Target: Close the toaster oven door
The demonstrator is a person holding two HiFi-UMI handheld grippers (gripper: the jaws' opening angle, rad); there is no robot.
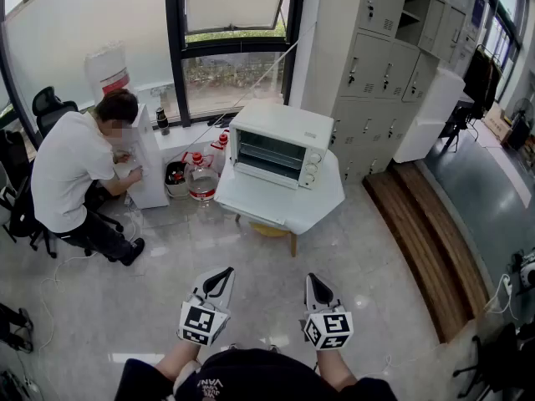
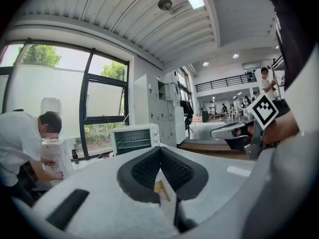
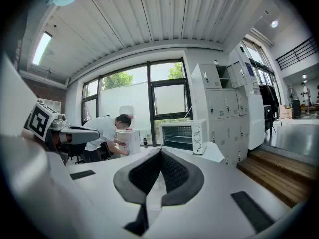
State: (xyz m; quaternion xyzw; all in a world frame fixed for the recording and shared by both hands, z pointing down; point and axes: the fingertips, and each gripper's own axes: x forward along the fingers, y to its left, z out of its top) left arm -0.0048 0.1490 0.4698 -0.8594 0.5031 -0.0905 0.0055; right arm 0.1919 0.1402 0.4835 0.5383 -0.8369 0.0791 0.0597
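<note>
I'm at the approach step: the toaster oven (image 1: 280,144) sits on the white tabletop (image 1: 276,211) well ahead of me, its door (image 1: 262,172) apparently dropped open toward me, racks showing. My left tongs (image 1: 222,274) and right tongs (image 1: 314,280) are both pinched together and empty, far short of it. Next I'd step in, set a closed tip under the door's front edge and swing it up until it seats.
</note>
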